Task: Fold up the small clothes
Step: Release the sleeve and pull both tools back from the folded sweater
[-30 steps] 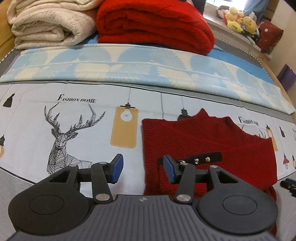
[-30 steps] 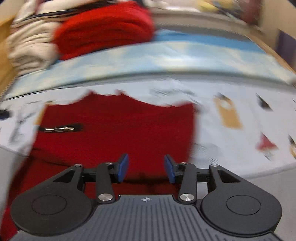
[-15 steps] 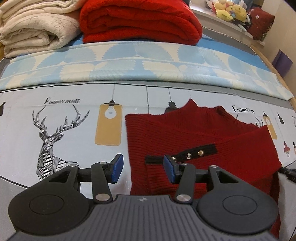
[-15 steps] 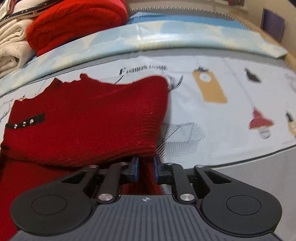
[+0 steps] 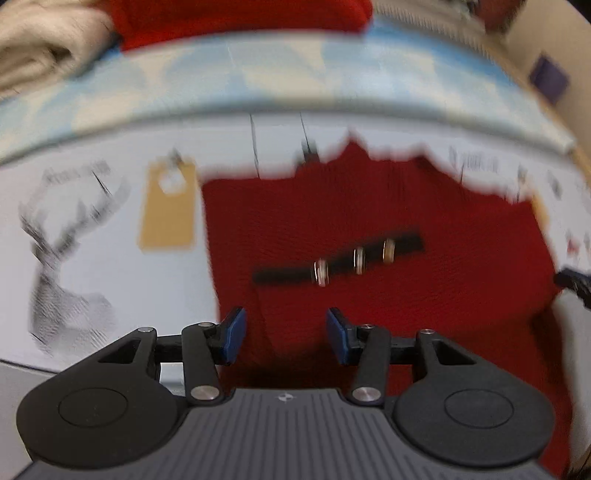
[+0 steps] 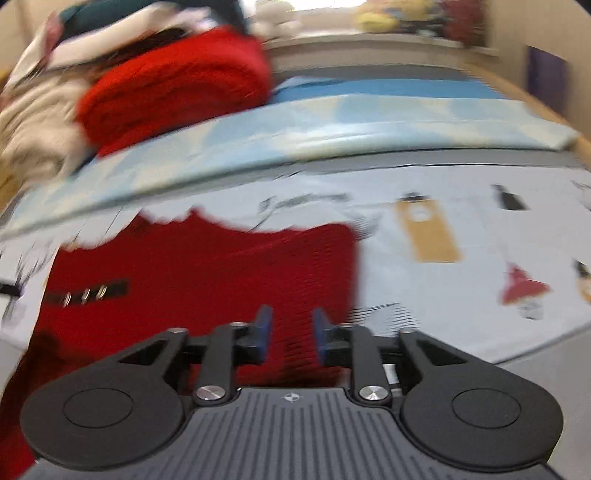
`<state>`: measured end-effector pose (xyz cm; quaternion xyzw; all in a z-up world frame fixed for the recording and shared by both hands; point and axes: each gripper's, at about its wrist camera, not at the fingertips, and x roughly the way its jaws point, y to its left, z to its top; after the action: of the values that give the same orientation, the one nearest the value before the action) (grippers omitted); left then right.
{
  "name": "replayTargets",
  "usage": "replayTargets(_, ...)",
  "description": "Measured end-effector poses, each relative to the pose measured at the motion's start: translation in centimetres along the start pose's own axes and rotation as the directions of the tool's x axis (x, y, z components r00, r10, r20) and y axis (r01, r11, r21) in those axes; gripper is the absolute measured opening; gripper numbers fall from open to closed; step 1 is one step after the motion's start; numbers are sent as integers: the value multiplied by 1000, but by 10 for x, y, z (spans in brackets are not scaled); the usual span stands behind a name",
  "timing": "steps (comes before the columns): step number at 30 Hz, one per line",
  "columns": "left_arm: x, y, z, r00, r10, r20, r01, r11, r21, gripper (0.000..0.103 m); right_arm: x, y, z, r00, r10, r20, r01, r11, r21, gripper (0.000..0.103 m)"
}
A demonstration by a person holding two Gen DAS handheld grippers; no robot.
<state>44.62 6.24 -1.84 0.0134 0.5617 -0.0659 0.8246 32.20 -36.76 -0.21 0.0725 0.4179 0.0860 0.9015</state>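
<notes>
A small red knit sweater (image 5: 369, 229) lies partly folded on the printed sheet; a black strap with metal buttons (image 5: 340, 262) crosses it. It also shows in the right wrist view (image 6: 207, 273), both views blurred. My left gripper (image 5: 284, 334) is open over the sweater's near left part, holding nothing. My right gripper (image 6: 290, 336) is open over the sweater's near right edge, with nothing between its pads.
The bed sheet (image 5: 92, 229) has deer and lamp prints. A pale blue folded cover (image 6: 369, 122) lies behind. A folded red blanket (image 6: 177, 85) and cream blankets (image 5: 37, 55) are stacked at the back. Plush toys (image 6: 388, 18) sit on a far ledge.
My right gripper was shut on the sweater's edge half a second ago and has now opened and let it go. My left gripper moved right, over the sweater.
</notes>
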Motion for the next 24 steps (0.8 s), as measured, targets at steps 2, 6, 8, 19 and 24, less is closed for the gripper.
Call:
replayTargets(2,28,-5,-15,996,59,-65,-56,997,55,54,23,5,-10,992,-87,-94,79,994,-80,32)
replayTargets(6,23,-14,-19,995,97,-33,-94,991,94,59,21,7,-7,990,-101,-96,94,993,-72,32)
replayTargets(8,7,-13,-16,998,61,12,-62,996,70,59,13,5,-4,992,-92,-83,90,996,-28,32)
replayTargets(19,-56,-17,-49,979,77,188,-80,997,9,61,-97,29,-2,985,-91,148,92,996,0,34)
replayTargets(24,-127,-30,-88,944,46,327,-55,998,20,76,-175,46,-25,963,-34,268,41,999,-20,43)
